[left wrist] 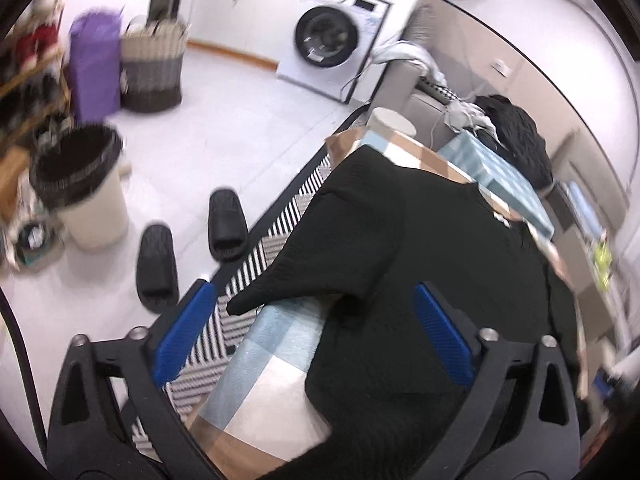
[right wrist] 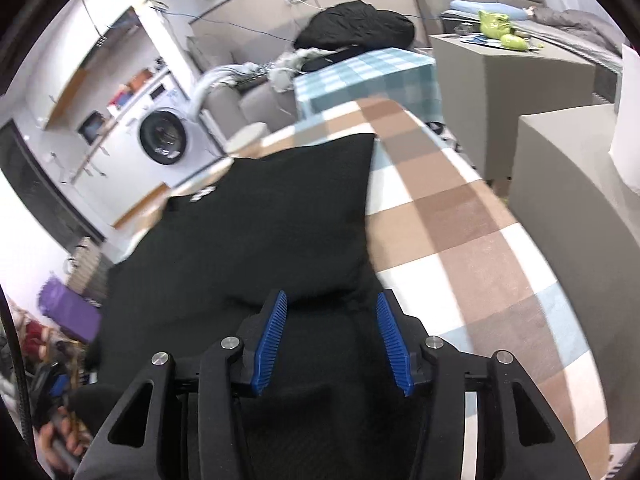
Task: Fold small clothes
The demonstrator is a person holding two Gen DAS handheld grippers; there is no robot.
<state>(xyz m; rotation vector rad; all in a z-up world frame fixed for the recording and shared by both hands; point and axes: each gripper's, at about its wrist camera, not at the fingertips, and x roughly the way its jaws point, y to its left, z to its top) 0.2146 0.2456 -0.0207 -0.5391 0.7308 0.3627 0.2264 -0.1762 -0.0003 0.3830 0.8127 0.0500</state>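
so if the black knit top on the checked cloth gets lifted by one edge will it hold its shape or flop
Probably flop: the black knit top already drapes in soft folds, and one sleeve tip hangs past the edge of the checked tablecloth. Its ribbed weave looks grippy rather than slippery, so ridged pads should hold it. It likely weighs little, and loose parts would trail when lifted.

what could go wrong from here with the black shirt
The black shirt has a sleeve drooping past the checked table's edge, so it could drag the shirt toward the floor. The right gripper is open with fabric between its fingers, so the fold could spring back. The left gripper, wide open, might pinch the tablecloth too.
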